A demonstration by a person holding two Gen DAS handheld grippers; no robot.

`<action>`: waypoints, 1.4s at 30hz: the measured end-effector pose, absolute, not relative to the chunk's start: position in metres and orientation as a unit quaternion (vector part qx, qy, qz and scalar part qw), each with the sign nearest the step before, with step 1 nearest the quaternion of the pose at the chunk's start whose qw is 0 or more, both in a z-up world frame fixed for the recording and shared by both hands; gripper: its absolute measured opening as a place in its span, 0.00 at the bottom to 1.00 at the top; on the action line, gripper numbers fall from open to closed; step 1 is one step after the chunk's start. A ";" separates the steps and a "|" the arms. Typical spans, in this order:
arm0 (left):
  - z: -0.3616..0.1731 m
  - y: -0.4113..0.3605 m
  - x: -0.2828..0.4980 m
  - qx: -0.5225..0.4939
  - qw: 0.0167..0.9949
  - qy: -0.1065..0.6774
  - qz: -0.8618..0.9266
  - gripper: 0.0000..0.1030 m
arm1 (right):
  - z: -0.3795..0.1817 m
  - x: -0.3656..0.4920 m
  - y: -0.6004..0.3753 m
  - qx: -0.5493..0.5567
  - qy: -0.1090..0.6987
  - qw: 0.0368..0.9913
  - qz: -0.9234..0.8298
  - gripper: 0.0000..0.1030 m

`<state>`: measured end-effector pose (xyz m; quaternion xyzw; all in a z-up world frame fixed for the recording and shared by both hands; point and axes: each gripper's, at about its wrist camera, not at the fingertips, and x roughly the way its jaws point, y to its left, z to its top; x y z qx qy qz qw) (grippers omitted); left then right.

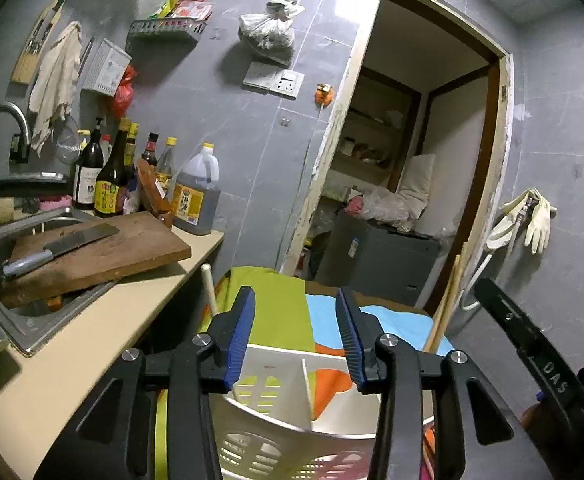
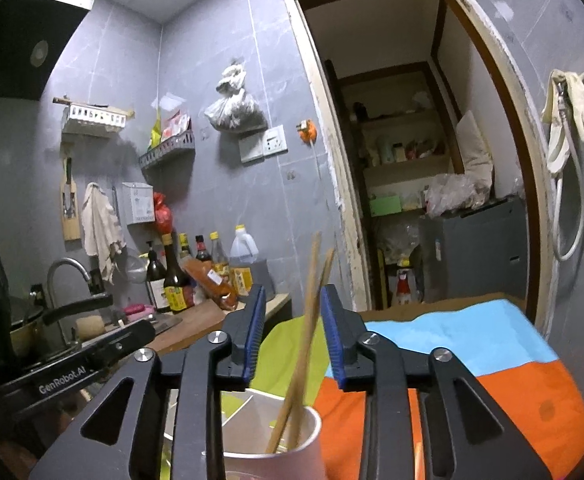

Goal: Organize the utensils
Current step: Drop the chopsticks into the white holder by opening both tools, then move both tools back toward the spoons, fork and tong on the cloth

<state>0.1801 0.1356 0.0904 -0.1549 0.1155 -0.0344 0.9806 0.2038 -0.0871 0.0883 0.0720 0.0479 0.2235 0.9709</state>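
Between the parted blue pads of the right gripper (image 2: 292, 328) stand two wooden chopsticks (image 2: 307, 334), untouched, leaning in a white plastic utensil holder (image 2: 311, 430). Left gripper (image 1: 296, 330) (likewise open, gripping nothing) hovers over the holder's slotted compartments.

I am looking at a table (image 2: 471, 344) wearing a green, blue and orange cloth (image 2: 491, 400), with a white slotted utensil holder (image 1: 292, 436) sitting on it; beside it, the counter (image 1: 92, 344) is carrying a wooden board (image 1: 104, 252).
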 end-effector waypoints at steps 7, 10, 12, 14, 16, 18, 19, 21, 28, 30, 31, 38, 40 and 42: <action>0.108 0.111 0.166 -0.132 0.984 0.106 -0.048 0.60 | 0.104 0.186 -0.117 0.064 0.018 0.975 0.210 0.59; 0.113 0.098 0.163 -0.118 0.986 0.106 -0.052 0.63 | 0.109 0.176 -0.135 0.054 0.008 0.977 0.205 0.70; 0.115 0.087 0.161 -0.107 0.987 0.103 -0.056 0.67 | 0.111 0.171 -0.144 0.046 0.007 0.979 0.200 0.76; 0.115 0.078 0.159 -0.100 0.988 0.101 -0.062 0.74 | 0.112 0.165 -0.155 0.038 0.007 0.980 0.193 0.82; 0.115 0.070 0.156 -0.098 0.988 0.097 -0.071 0.79 | 0.112 0.160 -0.165 0.032 0.009 0.983 0.183 0.91; 0.114 0.063 0.154 -0.095 0.988 0.097 -0.080 0.83 | 0.111 0.156 -0.175 0.022 0.013 0.985 0.170 0.98; 0.113 0.059 0.153 -0.093 0.987 0.097 -0.084 0.85 | 0.110 0.155 -0.179 0.017 0.015 0.986 0.165 1.00; 0.110 0.051 0.151 -0.090 0.987 0.097 -0.093 0.87 | 0.106 0.153 -0.188 0.003 0.022 0.988 0.153 1.00; 0.099 0.022 0.145 -0.068 0.984 0.115 -0.120 0.89 | 0.093 0.149 -0.217 -0.020 0.051 0.991 0.125 1.00; 0.094 0.012 0.145 -0.059 0.982 0.124 -0.127 0.89 | 0.089 0.150 -0.223 -0.022 0.059 0.991 0.120 1.00; 0.091 0.007 0.144 -0.054 0.982 0.128 -0.130 0.89 | 0.086 0.151 -0.226 -0.022 0.065 0.991 0.117 1.00; 0.069 -0.017 0.146 -0.028 0.976 0.165 -0.142 0.89 | 0.067 0.161 -0.243 -0.028 0.106 0.989 0.101 1.00; 0.062 -0.024 0.147 -0.017 0.974 0.176 -0.143 0.89 | 0.061 0.164 -0.245 -0.032 0.120 0.988 0.097 1.00; 0.054 -0.031 0.149 -0.009 0.971 0.189 -0.146 0.89 | 0.054 0.168 -0.248 -0.036 0.136 0.986 0.090 1.00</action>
